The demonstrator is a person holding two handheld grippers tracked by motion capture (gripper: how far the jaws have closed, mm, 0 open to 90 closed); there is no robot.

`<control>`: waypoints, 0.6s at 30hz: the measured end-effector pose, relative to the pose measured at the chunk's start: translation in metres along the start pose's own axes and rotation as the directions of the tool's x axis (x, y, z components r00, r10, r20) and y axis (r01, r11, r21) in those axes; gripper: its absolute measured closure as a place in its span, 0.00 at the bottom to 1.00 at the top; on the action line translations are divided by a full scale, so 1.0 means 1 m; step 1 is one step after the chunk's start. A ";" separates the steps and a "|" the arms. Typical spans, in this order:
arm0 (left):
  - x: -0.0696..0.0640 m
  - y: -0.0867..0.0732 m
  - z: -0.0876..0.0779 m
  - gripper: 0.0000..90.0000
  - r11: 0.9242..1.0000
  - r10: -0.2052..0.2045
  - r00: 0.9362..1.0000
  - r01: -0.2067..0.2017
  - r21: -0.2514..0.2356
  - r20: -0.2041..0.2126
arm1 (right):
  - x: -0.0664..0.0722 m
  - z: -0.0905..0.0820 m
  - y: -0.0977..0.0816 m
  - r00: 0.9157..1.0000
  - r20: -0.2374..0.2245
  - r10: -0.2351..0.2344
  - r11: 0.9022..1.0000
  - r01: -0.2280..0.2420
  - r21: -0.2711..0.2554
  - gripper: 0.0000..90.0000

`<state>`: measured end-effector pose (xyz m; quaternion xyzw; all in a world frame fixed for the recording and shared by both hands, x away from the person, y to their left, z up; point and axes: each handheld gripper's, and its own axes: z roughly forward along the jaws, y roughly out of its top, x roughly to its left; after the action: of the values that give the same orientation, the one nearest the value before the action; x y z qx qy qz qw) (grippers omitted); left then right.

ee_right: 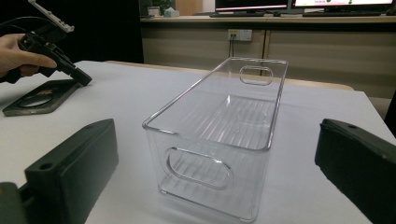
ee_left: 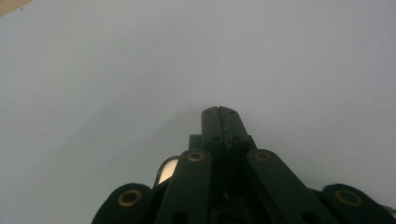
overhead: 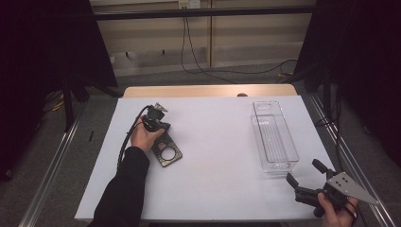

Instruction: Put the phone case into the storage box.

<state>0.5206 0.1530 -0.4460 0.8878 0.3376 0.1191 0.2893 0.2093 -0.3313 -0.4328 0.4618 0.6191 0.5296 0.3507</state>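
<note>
A dark flat rectangular plate (overhead: pixel 166 152) with a round ring in it lies on the white table (overhead: pixel 213 156) at the left. My left gripper (overhead: pixel 164 128), held in a hand, points down at the plate's far end, its tip at or just above the edge; contact is unclear. In the left gripper view its jaws (ee_left: pixel 218 113) are pressed together with nothing between them, over the bare white table. From the right gripper view the same plate (ee_right: pixel 39 99) and left gripper (ee_right: pixel 85 79) appear at the far left. My right gripper (overhead: pixel 302 172) stands open near the front right corner, empty.
A clear plastic bin (overhead: pixel 274 137) with handle cut-outs stands empty at the right, just beyond the right gripper; it is straight ahead between the open jaws in the right gripper view (ee_right: pixel 219 140). Cables trail on the floor behind the table.
</note>
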 end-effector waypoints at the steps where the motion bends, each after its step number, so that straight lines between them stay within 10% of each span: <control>1: 0.000 -0.001 -0.001 1.00 1.000 0.002 1.000 -0.002 0.004 -0.001 | 0.000 0.000 0.000 1.000 0.000 0.000 1.000 0.000 -0.001 0.00; 18: 0.003 -0.020 -0.015 1.00 1.000 0.011 1.000 -0.011 -0.008 -0.008 | 0.000 -0.001 0.000 1.000 -0.002 0.002 1.000 -0.002 0.001 0.00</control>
<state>0.5061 0.1736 -0.4455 0.8878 0.3334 0.1258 0.2910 0.2081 -0.3313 -0.4327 0.4622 0.6194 0.5297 0.3495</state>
